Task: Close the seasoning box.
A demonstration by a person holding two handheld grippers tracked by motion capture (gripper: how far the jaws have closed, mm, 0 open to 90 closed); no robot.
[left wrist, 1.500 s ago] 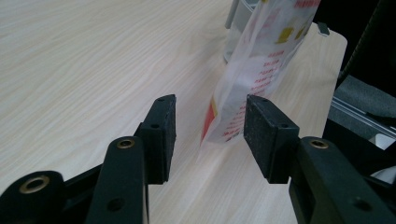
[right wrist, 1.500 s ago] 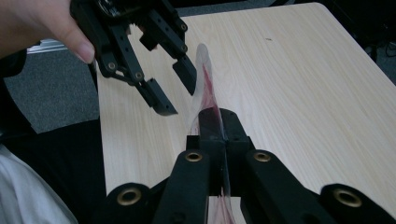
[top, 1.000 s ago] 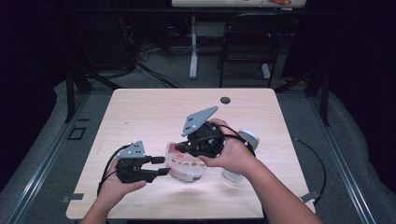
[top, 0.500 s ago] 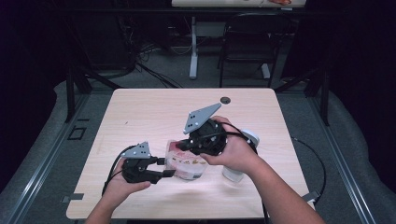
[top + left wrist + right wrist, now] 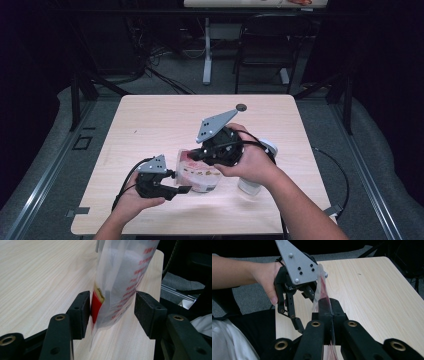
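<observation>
A clear plastic bag [image 5: 200, 172] with red print and some food inside stands on the table [image 5: 150, 125]. My right gripper [image 5: 192, 154] is shut on the bag's top edge [image 5: 322, 287], its jaws [image 5: 329, 307] pressed together on the film. My left gripper [image 5: 182, 189] reaches in from the left at the bag's lower corner [image 5: 120, 277]. Its jaws [image 5: 112, 307] have just been opening and straddle the bag: one pad lies against the red part, the other stands apart from it. The left gripper's grey plate [image 5: 298, 262] faces the right gripper view.
A white bottle [image 5: 255, 185] stands on the table just right of the bag, partly behind the right hand. A small black round thing [image 5: 241, 107] lies near the far edge. A chair and cables are on the floor beyond the table.
My left gripper has edged right toward the bag, and its jaws now stand wider around the bag's corner. The right gripper has kept its hold in place.
</observation>
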